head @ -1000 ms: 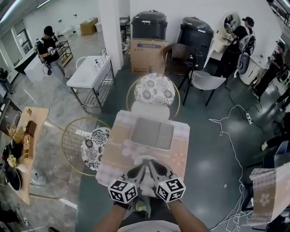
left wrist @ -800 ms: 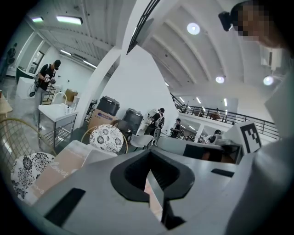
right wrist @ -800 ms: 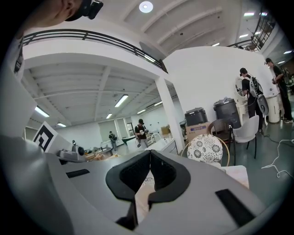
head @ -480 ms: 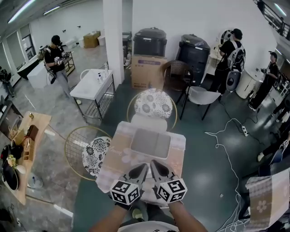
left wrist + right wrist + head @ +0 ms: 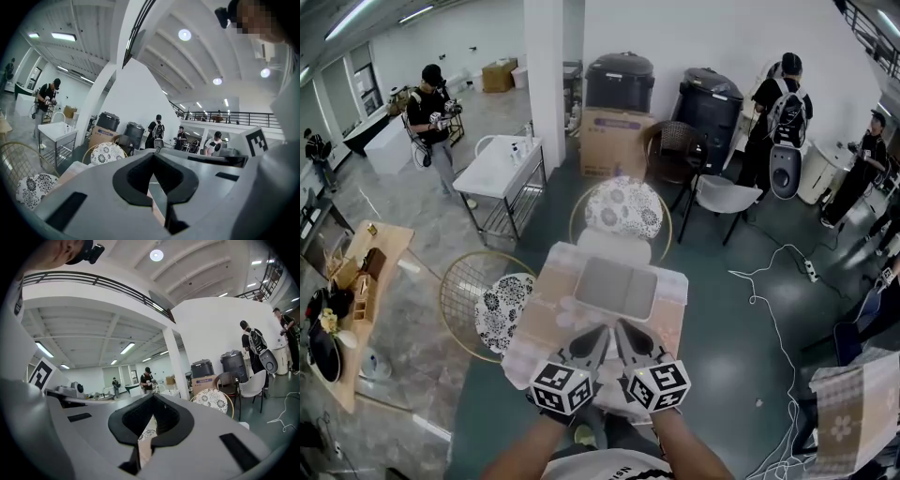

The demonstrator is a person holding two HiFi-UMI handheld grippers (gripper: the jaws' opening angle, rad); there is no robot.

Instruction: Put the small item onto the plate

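On the cloth-covered table point(image 5: 546, 314), toward its far edge, a grey two-part plate point(image 5: 617, 287) is laid flat. Over the near edge, the left gripper point(image 5: 600, 332) and the right gripper point(image 5: 621, 328) are held side by side, tips pointed at the plate. Both pairs of jaws are pressed together with nothing between them. The small item cannot be made out.
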